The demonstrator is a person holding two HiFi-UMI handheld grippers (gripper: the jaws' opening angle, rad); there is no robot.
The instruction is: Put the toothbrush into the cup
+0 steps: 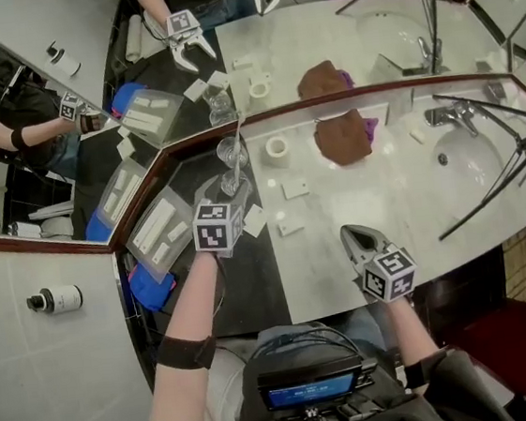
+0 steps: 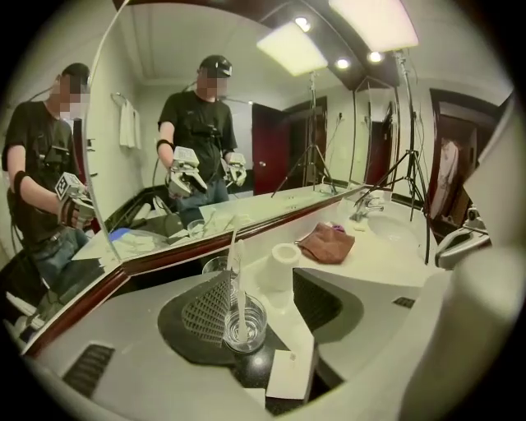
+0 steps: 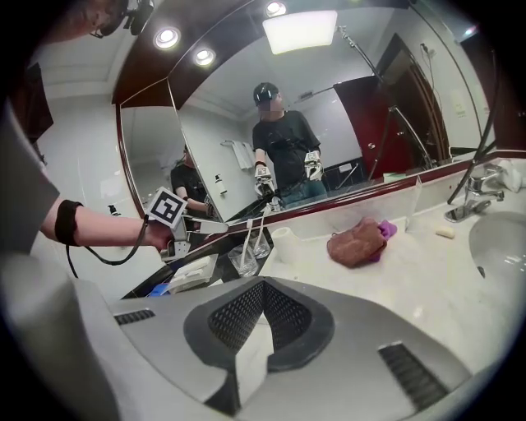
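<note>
The left gripper [image 2: 265,296] is being held wide open around a clear glass cup [image 2: 245,329], in which the white toothbrush [image 2: 237,279] is standing. The right gripper [image 3: 261,286] is being held shut, empty. The cup could be tipped if clipped by a withdrawing jaw.

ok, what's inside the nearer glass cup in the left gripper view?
A white toothbrush stands in the glass cup, its top well above the rim. Whether there's any water in it can't be told.

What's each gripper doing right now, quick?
Left gripper: open, gripping nothing; the toothbrush stands in the cup between its jaws.
Right gripper: shut, empty.
</note>
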